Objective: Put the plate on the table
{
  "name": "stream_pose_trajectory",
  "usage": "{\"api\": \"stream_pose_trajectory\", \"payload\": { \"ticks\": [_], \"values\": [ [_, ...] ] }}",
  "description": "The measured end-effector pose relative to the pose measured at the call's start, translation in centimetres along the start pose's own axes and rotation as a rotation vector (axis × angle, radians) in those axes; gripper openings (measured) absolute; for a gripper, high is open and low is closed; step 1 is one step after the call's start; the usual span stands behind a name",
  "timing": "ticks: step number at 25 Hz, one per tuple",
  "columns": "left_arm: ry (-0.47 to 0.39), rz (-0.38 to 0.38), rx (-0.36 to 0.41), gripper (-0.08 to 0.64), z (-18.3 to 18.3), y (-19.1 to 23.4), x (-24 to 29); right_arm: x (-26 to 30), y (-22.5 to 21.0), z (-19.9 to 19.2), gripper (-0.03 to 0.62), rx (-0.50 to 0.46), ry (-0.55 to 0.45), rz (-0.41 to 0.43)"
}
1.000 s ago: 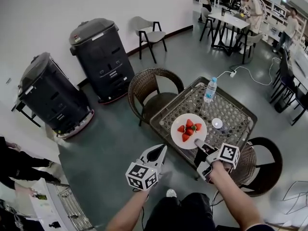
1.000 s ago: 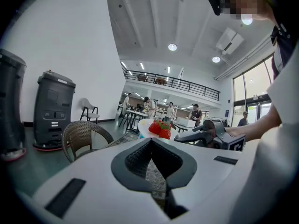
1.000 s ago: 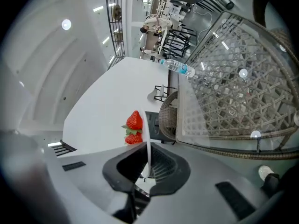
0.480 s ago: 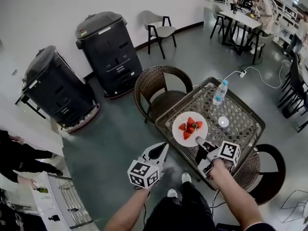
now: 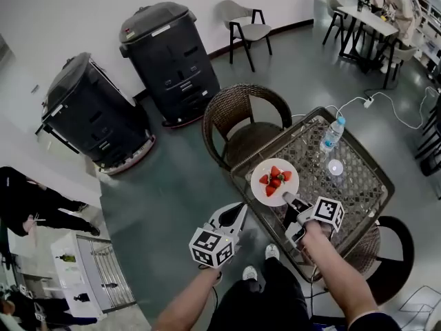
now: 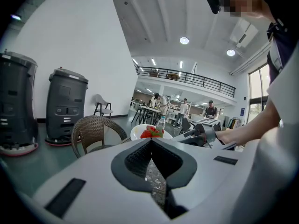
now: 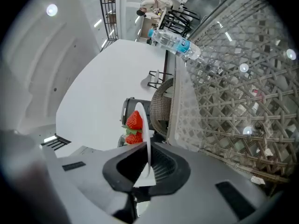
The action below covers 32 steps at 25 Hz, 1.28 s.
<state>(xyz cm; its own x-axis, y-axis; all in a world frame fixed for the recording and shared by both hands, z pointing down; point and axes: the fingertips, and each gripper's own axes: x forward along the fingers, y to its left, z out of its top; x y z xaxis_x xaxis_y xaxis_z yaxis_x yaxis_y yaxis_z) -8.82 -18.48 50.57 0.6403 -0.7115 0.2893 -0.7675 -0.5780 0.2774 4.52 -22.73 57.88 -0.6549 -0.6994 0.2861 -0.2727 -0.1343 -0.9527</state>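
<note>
From the head view, the white plate (image 5: 265, 189) with strawberries (image 5: 275, 180) is over the near left corner of the glass-topped wicker table (image 5: 365, 198), just inside its left edge. I cannot tell if the plate touches the glass. The right gripper (image 5: 291, 200) holds the plate by its near rim. Bare glass lies to the right of the plate. A small white disc (image 5: 335, 167) and a water bottle (image 5: 331, 135) are toward the far edge, well apart from the plate. A wicker chair (image 5: 241, 116) stands close to the far left edge. The left gripper (image 5: 238, 212) hangs over the floor (image 5: 172, 185), off the near left edge.

In the left gripper view, its jaws are drawn together with nothing between them.

In the right gripper view, the jaws are narrow and pinch the plate's thin rim. The plate is seen edge-on, near the table's edge.
</note>
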Motion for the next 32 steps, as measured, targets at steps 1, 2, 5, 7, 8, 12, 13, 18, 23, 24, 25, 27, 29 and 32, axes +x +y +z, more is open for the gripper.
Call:
{"api": "stream_pose_trajectory", "payload": {
  "ticks": [1, 2, 5, 7, 8, 12, 13, 18, 23, 24, 25, 27, 29, 32],
  "values": [
    [0.002, 0.007, -0.005, 0.006, -0.3, 0.3, 0.1, 0.5, -0.7, 0.0, 0.017, 0.004, 0.011, -0.014],
    [0.006, 0.015, -0.009, 0.006, -0.6, 0.5, 0.3, 1.0, -1.5, 0.0, 0.017, 0.011, 0.021, -0.028],
    [0.02, 0.029, -0.015, 0.006, -1.7, 1.1, 1.1, 2.3, -3.8, 0.2, 0.017, 0.042, 0.043, -0.043],
    [0.029, 0.036, -0.017, 0.006, -2.6, 1.5, 1.8, 3.3, -5.0, 0.4, 0.017, 0.051, 0.057, -0.058],
    [0.033, 0.039, -0.019, 0.006, -3.1, 1.9, 2.1, 3.9, -5.6, 0.5, 0.017, 0.054, 0.063, -0.066],
    [0.047, 0.053, -0.04, 0.006, -4.9, 3.2, 3.2, 6.4, -7.9, 0.3, 0.017, 0.071, 0.087, -0.073],
    [0.051, 0.056, -0.043, 0.006, -5.3, 3.5, 3.5, 7.0, -8.4, 0.3, 0.017, 0.074, 0.093, -0.077],
    [0.063, 0.067, -0.066, 0.006, -6.2, 5.2, 4.5, 9.2, -9.9, 0.3, 0.017, 0.067, 0.11, -0.112],
    [0.078, 0.073, -0.086, 0.006, -6.9, 6.4, 5.0, 10.8, -11.2, 0.2, 0.017, 0.072, 0.124, -0.127],
    [0.081, 0.073, -0.089, 0.006, -7.1, 6.5, 5.0, 11.0, -11.3, 0.1, 0.017, 0.071, 0.128, -0.131],
    [0.083, 0.074, -0.092, 0.006, -7.3, 6.5, 5.1, 11.1, -11.5, 0.1, 0.017, 0.071, 0.13, -0.136],
    [0.087, 0.073, -0.098, 0.006, -7.5, 6.7, 5.3, 11.4, -11.7, 0.2, 0.017, 0.068, 0.132, -0.149],
    [0.089, 0.071, -0.104, 0.006, -7.6, 7.0, 5.3, 11.7, -11.8, 0.1, 0.017, 0.069, 0.134, -0.157],
    [0.092, 0.069, -0.11, 0.006, -7.7, 7.3, 5.2, 12.1, -11.9, -0.1, 0.017, 0.074, 0.133, -0.158]
  ]
}}
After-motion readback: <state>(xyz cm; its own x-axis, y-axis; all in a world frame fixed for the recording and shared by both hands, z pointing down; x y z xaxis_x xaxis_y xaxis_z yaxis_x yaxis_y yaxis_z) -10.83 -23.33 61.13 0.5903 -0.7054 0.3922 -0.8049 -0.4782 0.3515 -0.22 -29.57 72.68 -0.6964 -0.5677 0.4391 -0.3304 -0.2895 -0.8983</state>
